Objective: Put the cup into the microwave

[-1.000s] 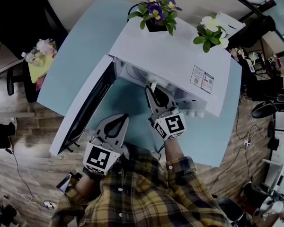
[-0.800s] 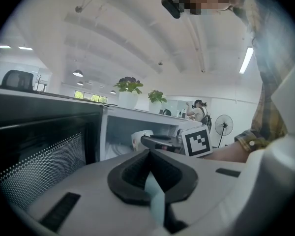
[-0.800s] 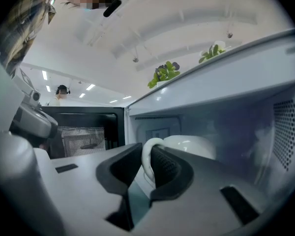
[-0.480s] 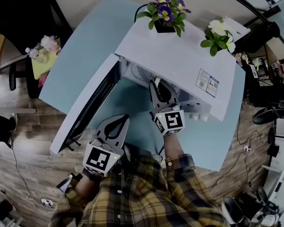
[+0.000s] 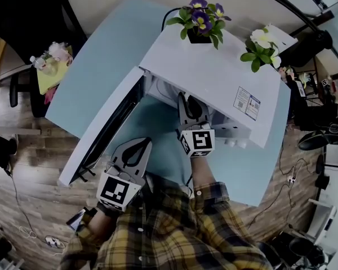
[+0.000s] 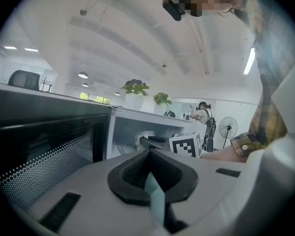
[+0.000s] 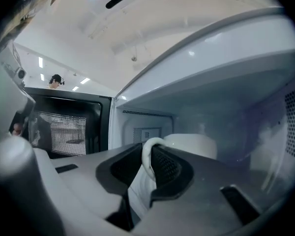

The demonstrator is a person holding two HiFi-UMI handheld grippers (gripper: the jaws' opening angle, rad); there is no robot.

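1. the right gripper point(image 7: 150, 157) pinches the white cup point(image 7: 191, 144) by its handle, centre of the right gripper view, inside the microwave point(image 5: 214, 80) cavity; that thin hold could let it tilt.
2. letting go before it rests on the cavity floor could topple it.
3. the left gripper point(image 5: 136, 151), jaws together and empty, lower left, could bump the open door point(image 5: 104, 131).

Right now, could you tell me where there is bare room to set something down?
The table is bare left of the open microwave door, and in front between that door and the right gripper. The microwave top is bare toward its front; two flower pots crowd its back edge.
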